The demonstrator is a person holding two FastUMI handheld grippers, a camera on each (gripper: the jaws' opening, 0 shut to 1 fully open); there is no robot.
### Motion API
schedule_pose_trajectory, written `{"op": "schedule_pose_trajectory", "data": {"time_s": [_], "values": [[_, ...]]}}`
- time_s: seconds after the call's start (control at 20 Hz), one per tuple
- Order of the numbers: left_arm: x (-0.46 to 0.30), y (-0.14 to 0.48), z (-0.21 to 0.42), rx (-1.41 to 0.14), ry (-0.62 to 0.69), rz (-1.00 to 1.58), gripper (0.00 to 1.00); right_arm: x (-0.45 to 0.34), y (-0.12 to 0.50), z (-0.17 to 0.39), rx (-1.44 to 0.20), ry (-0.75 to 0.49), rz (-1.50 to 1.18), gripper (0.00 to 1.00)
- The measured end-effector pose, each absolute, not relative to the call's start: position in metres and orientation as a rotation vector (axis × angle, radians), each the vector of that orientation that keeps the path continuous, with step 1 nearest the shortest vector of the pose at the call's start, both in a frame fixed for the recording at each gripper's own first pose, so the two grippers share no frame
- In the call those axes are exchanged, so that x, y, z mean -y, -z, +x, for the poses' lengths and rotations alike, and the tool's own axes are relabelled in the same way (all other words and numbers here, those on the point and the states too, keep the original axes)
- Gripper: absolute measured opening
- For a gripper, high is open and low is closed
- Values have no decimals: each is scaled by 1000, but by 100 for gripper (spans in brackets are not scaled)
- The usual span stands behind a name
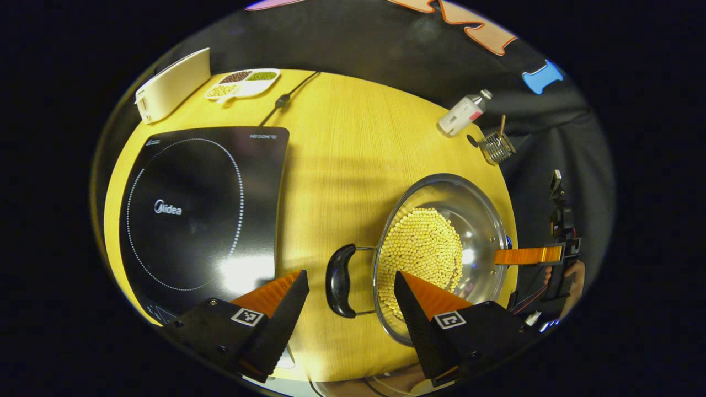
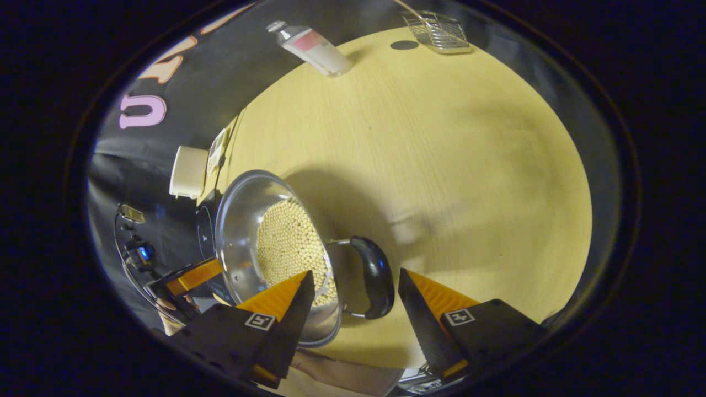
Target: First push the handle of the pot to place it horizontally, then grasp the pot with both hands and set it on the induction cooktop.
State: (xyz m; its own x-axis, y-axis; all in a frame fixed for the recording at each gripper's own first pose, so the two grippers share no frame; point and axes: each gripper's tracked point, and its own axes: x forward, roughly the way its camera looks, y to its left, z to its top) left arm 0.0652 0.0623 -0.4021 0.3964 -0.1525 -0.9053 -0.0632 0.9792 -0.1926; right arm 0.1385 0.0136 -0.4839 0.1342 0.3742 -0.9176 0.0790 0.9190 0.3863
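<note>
A steel pot [image 1: 480, 220] filled with pale yellow beans stands on the wooden table [image 1: 342, 165], right of the black induction cooktop [image 1: 204, 209]. Its black side handle [image 1: 339, 281] lies between the fingers of my left gripper [image 1: 350, 275], which is open and does not touch it. At the pot's far rim, the right gripper [image 1: 529, 255] reaches in from the right, held by a hand. In the right gripper view, the pot [image 2: 242, 220] has its other black handle [image 2: 375, 275] inside my open right gripper [image 2: 356, 273], untouched. The left gripper [image 2: 193, 275] shows beyond the pot.
A white box [image 1: 174, 82], a divided dish of beans [image 1: 242, 82] and a power cable [image 1: 287, 99] lie behind the cooktop. A bottle [image 1: 463, 113] lies on its side and a wire strainer [image 1: 496, 146] sits near the table's far right edge.
</note>
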Motion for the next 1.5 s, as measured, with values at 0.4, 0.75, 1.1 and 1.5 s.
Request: {"op": "schedule_pose_trajectory", "data": {"time_s": [0.4, 0.75, 1.1, 1.5], "values": [[-56, 435, 72, -1286, 37, -211, 86, -24, 508, 143, -1508, -280, 428, 65], [-60, 444, 71, -1341, -3, -182, 61, -24, 506, 131, -1554, -361, 391, 52], [-58, 436, 77, -1352, 36, -198, 59, -27, 495, 119, -1569, -382, 386, 46], [-58, 433, 81, -1375, 53, -209, 59, -46, 477, 87, -1580, -372, 402, 57]]}}
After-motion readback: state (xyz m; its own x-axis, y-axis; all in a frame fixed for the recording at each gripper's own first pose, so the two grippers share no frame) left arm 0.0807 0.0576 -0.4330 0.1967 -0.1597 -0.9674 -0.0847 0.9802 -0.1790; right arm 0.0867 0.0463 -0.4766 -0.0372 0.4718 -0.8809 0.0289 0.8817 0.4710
